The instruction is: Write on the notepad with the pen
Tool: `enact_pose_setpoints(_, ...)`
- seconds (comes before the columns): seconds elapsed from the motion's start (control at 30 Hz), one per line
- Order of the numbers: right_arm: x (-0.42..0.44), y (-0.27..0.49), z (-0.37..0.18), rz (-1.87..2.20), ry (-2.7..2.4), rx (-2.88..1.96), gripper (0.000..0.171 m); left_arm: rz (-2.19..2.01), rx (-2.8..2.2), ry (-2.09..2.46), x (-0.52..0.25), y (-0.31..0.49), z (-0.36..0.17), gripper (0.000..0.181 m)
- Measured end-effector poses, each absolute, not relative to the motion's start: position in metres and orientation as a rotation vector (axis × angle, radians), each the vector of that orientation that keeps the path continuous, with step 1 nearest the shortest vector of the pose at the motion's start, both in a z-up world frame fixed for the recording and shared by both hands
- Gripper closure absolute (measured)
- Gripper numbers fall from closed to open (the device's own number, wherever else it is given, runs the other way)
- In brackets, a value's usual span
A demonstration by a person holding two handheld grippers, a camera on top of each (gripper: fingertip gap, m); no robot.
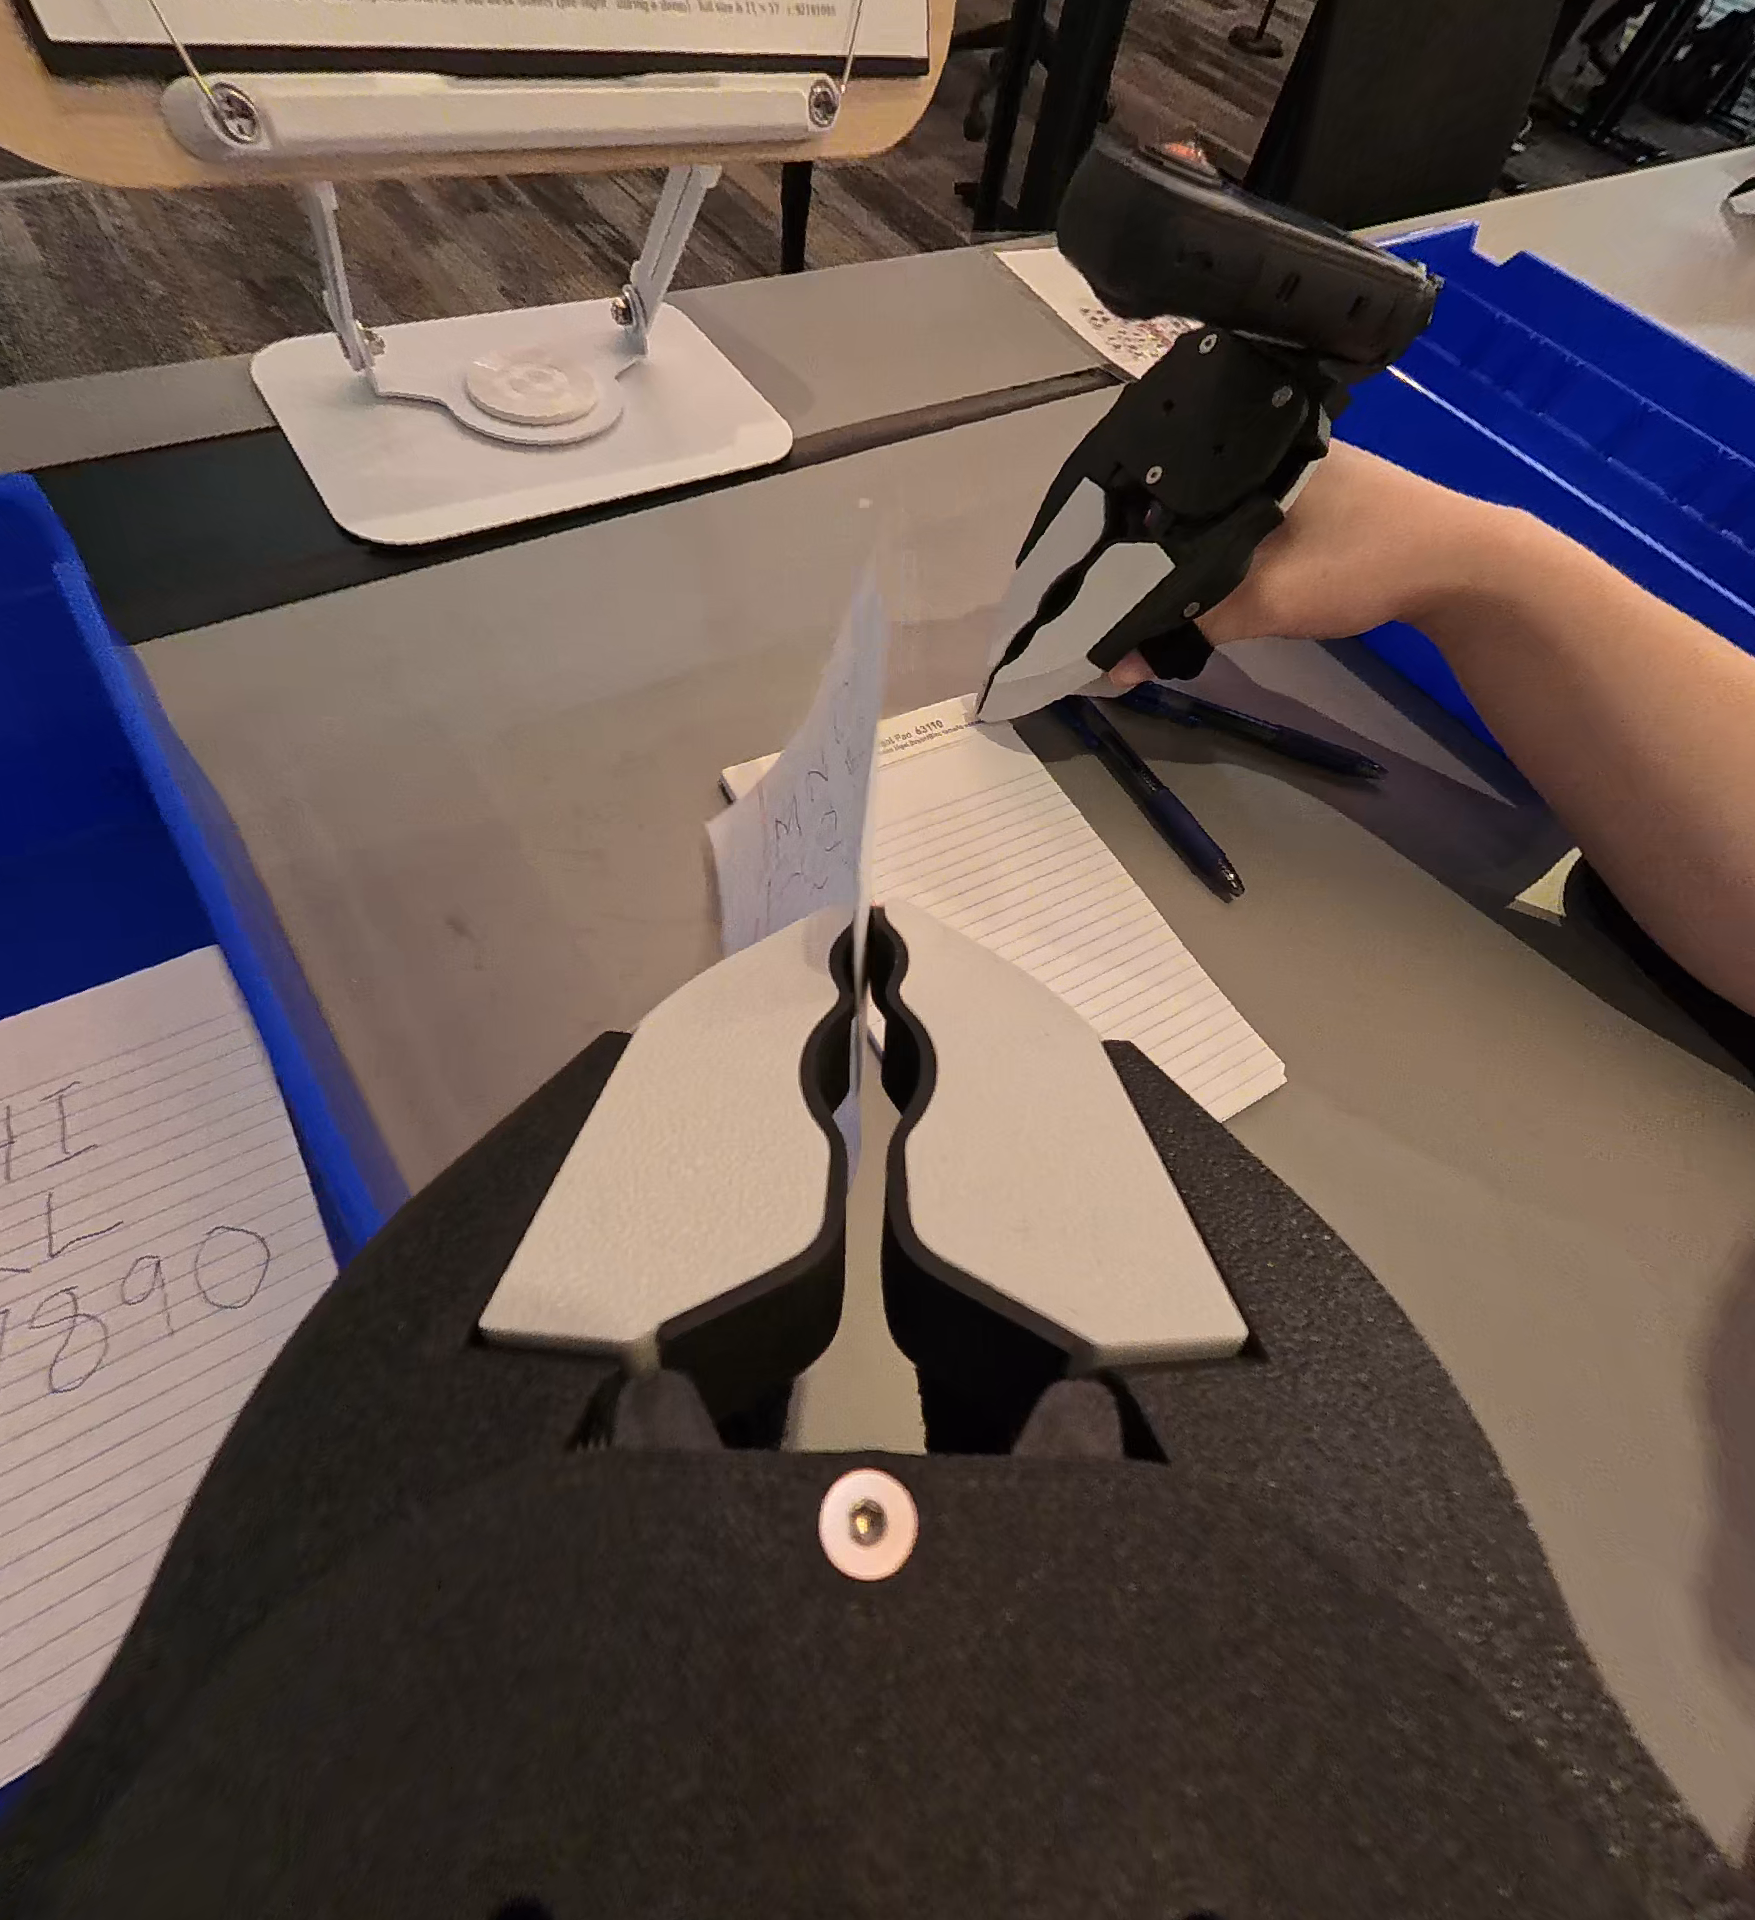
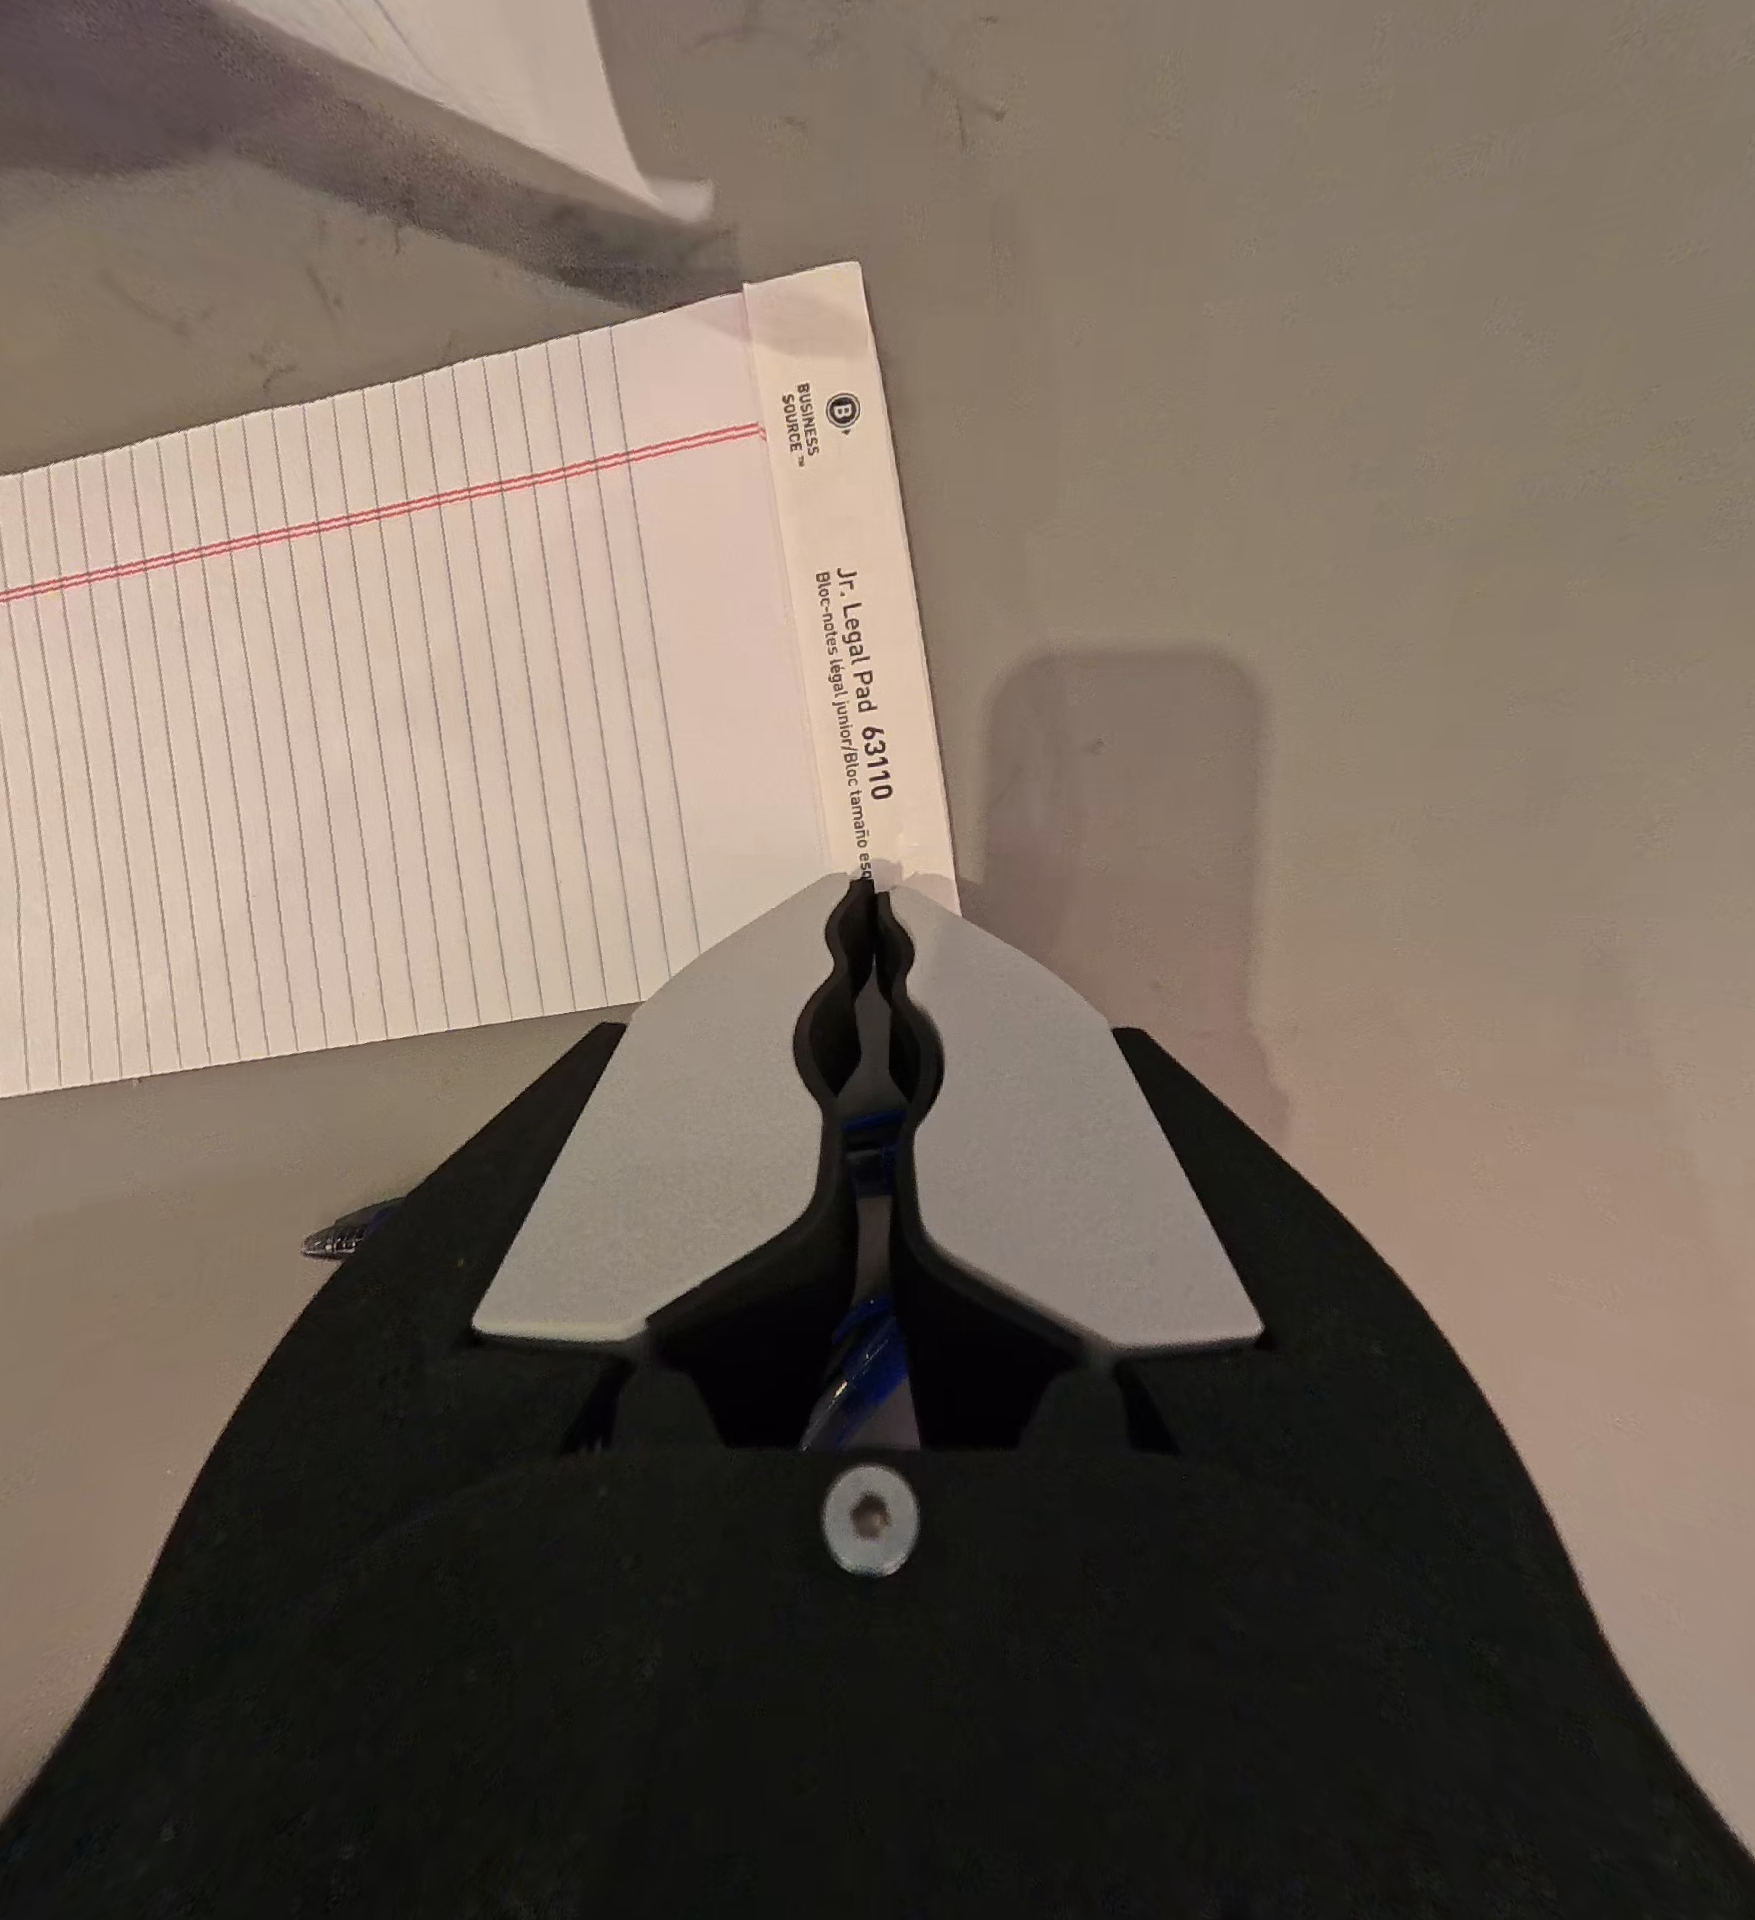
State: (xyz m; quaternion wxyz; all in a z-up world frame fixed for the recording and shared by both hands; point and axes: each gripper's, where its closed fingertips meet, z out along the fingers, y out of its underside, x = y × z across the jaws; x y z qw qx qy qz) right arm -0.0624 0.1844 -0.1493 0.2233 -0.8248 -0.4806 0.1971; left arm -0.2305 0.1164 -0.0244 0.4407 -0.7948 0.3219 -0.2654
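So the left gripper (image 1: 871, 925) has its jaws pinched together on a loose sheet of paper (image 1: 821, 821), holding it edge-up above the grey table (image 1: 499, 727); the sheet has handwriting on it and stands just left of the notepad (image 1: 1039, 904). The notepad lies flat on the table with a blank lined page facing up, its white binding strip at the far end. The right gripper (image 1: 992, 698) is tipped down with its fingertips right at that binding strip, and from its own camera (image 2: 871, 896) the jaws look closed, tips pressed on the corner of the strip, nothing gripped between them as far as I can see. Two blue pens sit on the table right of the notepad: one pen (image 1: 1159, 800) just beside its edge and a second pen (image 1: 1268, 732) a bit farther out, under the person's hand (image 1: 1299, 582). A blue bin (image 1: 73, 790) on the left has another written-on sheet (image 1: 73, 1299) in it, a second blue bin (image 1: 1579, 436) is off to the right, and a white stand (image 1: 520, 416) sits at the back of the table.
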Motion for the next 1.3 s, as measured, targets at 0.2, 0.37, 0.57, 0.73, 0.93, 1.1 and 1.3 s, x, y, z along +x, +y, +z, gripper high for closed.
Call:
enact_pose_setpoints(0.2, -0.062, 0.184, -0.149, 0.533, -1.303, -2.3, 0.171, -0.656, -1.954, 0.78, -0.236, 0.112, -0.014, 0.181)
enact_pose_setpoints(0.37, -0.078, 0.176, -0.112, 0.676, -1.063, -2.334, 0.157, -0.522, -1.934, 0.831, -0.237, 0.104, -0.013, 0.181)
enact_pose_setpoints(0.57, -0.135, 0.121, -0.02, 1.464, -0.613, -2.131, 0.123, -0.315, -1.895, 0.952, -0.225, 0.086, -0.022, 0.181)
enact_pose_setpoints(0.73, -0.153, 0.096, -0.022, 1.682, -0.341, -2.247, 0.109, -0.305, -1.881, 1.003, -0.195, 0.067, -0.038, 0.181)
enact_pose_setpoints(0.93, -0.13, 0.103, -0.053, 1.399, -0.148, -2.461, 0.098, -0.341, -1.887, 1.024, -0.164, 0.053, -0.054, 0.181)
enact_pose_setpoints(1.1, -0.128, 0.096, -0.062, 1.446, -0.041, -2.524, 0.112, -0.344, -1.882, 1.072, -0.143, 0.044, -0.063, 0.181)
enact_pose_setpoints(1.3, -0.123, 0.082, -0.077, 1.434, -0.069, -2.565, 0.171, -0.359, -1.875, 1.126, -0.127, 0.034, -0.073, 0.179)
